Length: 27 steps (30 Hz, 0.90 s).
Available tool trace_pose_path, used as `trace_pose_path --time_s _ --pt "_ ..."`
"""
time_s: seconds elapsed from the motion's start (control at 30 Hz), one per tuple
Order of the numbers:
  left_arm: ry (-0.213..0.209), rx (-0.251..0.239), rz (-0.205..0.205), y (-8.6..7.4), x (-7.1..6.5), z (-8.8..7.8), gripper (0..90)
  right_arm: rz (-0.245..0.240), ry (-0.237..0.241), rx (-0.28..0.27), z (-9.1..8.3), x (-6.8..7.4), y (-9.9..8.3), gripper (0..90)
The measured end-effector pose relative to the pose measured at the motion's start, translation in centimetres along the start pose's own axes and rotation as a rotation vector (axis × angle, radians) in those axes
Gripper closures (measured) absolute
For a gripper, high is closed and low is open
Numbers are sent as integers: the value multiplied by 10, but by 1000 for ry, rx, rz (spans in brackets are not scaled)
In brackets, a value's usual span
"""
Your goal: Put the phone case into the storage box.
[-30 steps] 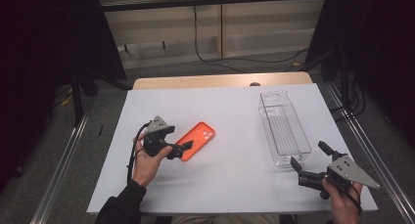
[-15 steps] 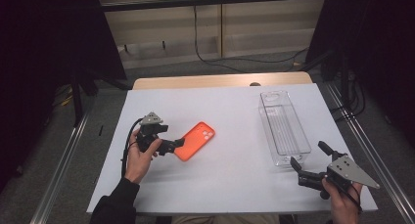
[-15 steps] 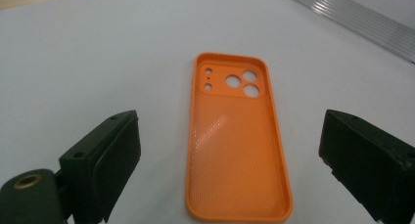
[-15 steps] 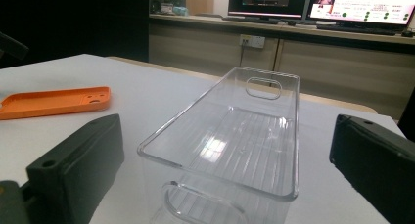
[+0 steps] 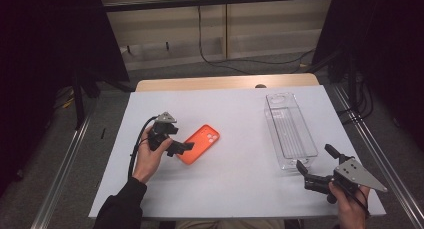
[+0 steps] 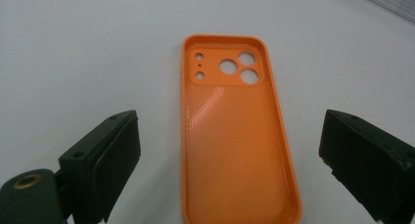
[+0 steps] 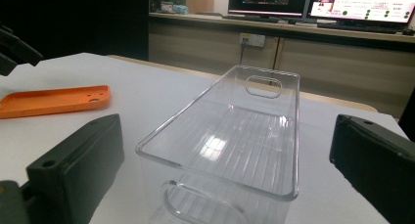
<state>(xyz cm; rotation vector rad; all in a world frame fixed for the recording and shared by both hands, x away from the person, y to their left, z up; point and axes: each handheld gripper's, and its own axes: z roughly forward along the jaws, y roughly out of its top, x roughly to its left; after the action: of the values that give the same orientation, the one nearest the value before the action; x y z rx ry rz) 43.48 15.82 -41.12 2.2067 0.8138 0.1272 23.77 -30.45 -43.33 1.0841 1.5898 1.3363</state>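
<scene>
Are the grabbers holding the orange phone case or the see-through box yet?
No. Both hand-held grippers, left and right, are open and hold nothing.

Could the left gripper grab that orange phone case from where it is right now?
Probably yes. The left gripper sits right at the near end of the phone case, its jaws spread wide to either side of it. The case lies flat on the white table with nothing on or against it.
</scene>
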Motion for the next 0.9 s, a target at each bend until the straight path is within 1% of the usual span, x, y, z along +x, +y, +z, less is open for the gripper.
trace_pose_path --time_s 0.1,0.13,0.2,0.23,0.27,0.3,0.33,0.37,0.4,0.43,0.47,0.5,0.6,0.63,0.67,0.7,0.83,0.9 --pt "11 15 -5 2 3 6 82 1 -3 -1 0 -1 0 0" --pt "14 18 1 3 4 7 82 2 -4 0 0 -1 0 0" --pt "13 24 -3 4 4 11 82 3 -1 0 0 -1 0 0" --pt "5 38 -1 6 4 14 81 2 2 0 1 0 0 0" --pt "5 38 -1 6 4 14 78 2 2 0 1 0 0 0" --pt "-13 57 6 7 4 16 78 0 3 2 1 0 0 0" --pt "-21 72 13 8 3 18 77 2 2 1 1 0 0 0" --pt "-19 74 14 9 2 20 77 0 3 2 1 0 0 0" --pt "-16 92 22 12 1 23 77 0 2 0 1 0 0 0" --pt "-20 96 28 14 1 25 73 2 1 1 1 0 0 0" --pt "-24 94 23 15 0 28 75 0 2 1 1 0 0 0" --pt "-25 99 28 16 -1 29 75 0 3 0 1 0 0 0" --pt "-14 127 45 18 -3 34 71 0 5 0 1 0 0 0" --pt "-2 126 38 18 -4 36 63 0 7 0 1 -1 0 0" --pt "1 137 43 18 -4 38 55 2 7 1 1 -1 0 0" --pt "1 155 59 18 -3 38 57 -1 8 3 1 -1 0 0" --pt "-4 188 53 18 -4 44 55 -3 8 1 1 0 0 0" --pt "11 204 67 20 -5 46 55 -3 8 1 1 0 0 0"
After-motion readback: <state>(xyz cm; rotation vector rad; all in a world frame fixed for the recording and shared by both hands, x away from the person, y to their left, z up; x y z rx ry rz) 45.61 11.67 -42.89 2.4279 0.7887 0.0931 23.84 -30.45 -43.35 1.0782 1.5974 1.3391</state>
